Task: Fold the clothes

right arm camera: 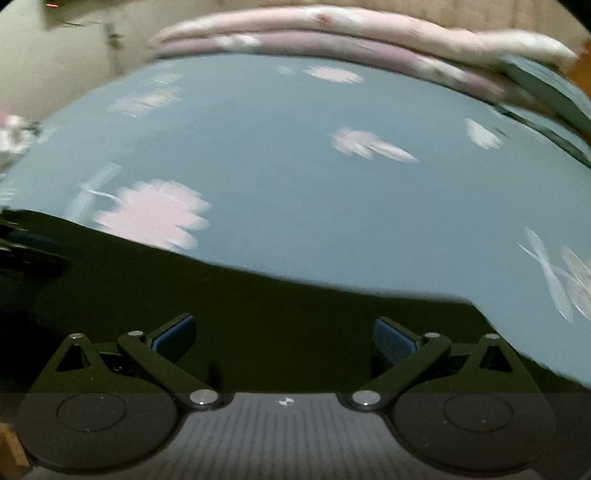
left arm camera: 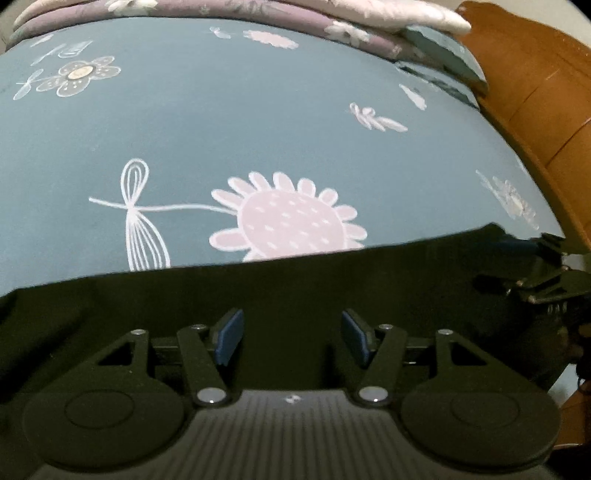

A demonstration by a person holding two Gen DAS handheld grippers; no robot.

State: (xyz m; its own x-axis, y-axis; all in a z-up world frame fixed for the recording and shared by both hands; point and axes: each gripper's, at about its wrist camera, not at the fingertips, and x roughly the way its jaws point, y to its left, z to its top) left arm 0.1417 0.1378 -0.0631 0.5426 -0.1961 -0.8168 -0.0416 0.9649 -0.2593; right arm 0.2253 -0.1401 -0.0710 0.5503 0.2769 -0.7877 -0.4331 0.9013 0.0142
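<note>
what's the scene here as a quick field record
surface: blue floral bedsheet
garment: dark garment lying flat on the sheet, near edge
left gripper: open over the garment, nothing between its pads
right gripper: open over the garment, empty
far side: folded pink and mauve bedding
right edge: wooden bed frame
view quality: right wrist view blurred

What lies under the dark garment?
The dark garment lies on the blue flowered bedsheet, covering part of a pink flower. Anything else beneath is hidden.
</note>
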